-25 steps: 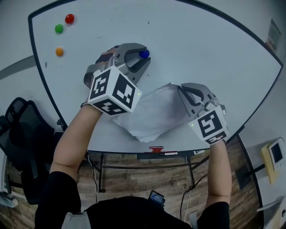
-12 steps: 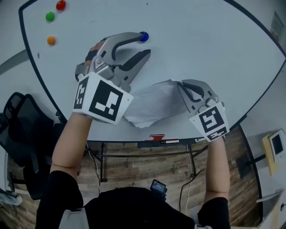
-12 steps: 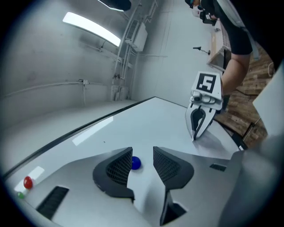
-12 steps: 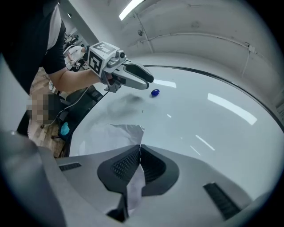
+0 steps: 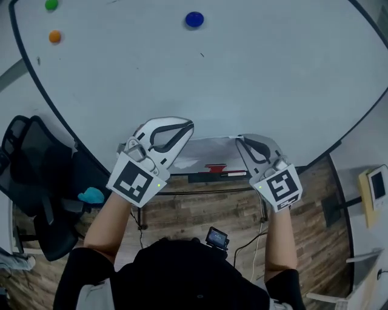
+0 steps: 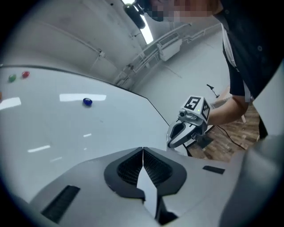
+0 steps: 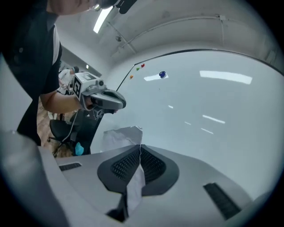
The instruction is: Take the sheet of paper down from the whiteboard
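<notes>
Since both tools are clamped on the same thing, the grip is the place to begin. The left gripper (image 5: 185, 128) has just been closing its jaws. Its own view shows them together, with a thin white sliver of the sheet of paper (image 5: 209, 150) pinched between the pads. The right gripper (image 5: 241, 142) is likewise closed on the sheet, and a crumpled white corner stands up past its jaws in its own view.

The sheet lies stretched between the two grippers, its long axis running left to right along the lower rim of the whiteboard (image 5: 254, 72). One end is in each gripper, so neither hand is the nearer (each already has its end). The blue magnet (image 5: 194, 19) sits high on the board, well apart from the sheet. An orange magnet (image 5: 55, 36) and a green magnet (image 5: 51, 4), the latter cut off by the frame, lie far off at the upper left. I judge the sheet freed from the board, so what remains is to carry it away, both hands moving together so it does not tear.

In the head view the sheet is seen almost edge-on, so whether its far edge touches the board cannot be told. Its lower part blends into the tray (image 5: 213, 169) under the rim. The left gripper view shows only the sliver.
</notes>
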The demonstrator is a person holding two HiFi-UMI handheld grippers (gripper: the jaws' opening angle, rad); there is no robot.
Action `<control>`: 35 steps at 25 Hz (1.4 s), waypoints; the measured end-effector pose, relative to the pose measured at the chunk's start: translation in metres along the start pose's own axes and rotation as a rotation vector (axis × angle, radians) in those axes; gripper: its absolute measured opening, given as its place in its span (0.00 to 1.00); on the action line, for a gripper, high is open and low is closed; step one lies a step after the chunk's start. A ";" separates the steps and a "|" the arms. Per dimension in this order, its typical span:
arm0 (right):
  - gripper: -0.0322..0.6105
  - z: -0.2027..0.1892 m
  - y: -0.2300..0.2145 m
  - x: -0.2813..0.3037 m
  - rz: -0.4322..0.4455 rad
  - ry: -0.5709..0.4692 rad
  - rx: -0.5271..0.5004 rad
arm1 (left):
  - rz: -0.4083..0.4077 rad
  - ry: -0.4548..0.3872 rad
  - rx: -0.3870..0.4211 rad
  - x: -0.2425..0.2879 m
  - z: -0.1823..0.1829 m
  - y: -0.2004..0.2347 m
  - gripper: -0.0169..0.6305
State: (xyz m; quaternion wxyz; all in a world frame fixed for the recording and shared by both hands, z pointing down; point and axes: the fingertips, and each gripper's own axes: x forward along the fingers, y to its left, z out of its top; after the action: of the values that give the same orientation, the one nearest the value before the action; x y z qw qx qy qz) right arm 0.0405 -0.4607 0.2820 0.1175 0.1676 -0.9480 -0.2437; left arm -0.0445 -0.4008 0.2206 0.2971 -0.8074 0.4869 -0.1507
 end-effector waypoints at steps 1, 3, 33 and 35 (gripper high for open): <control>0.08 -0.010 0.010 -0.001 0.010 -0.001 0.036 | -0.016 -0.005 -0.047 -0.002 -0.011 -0.008 0.05; 0.08 -0.030 0.029 -0.003 0.029 -0.003 0.096 | -0.045 -0.014 -0.121 -0.007 -0.030 -0.026 0.05; 0.08 -0.284 0.191 -0.061 0.098 0.187 0.686 | -0.186 0.159 -0.849 -0.057 -0.217 -0.244 0.04; 0.08 -0.288 0.195 -0.063 0.105 0.195 0.691 | -0.190 0.151 -0.852 -0.053 -0.211 -0.244 0.04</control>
State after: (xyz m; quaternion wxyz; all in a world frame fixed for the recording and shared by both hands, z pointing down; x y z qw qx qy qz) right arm 0.1352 -0.3977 0.6169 0.1563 0.1710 -0.9660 0.1145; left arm -0.0124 -0.3391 0.5403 -0.1137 -0.8857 0.4496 -0.0221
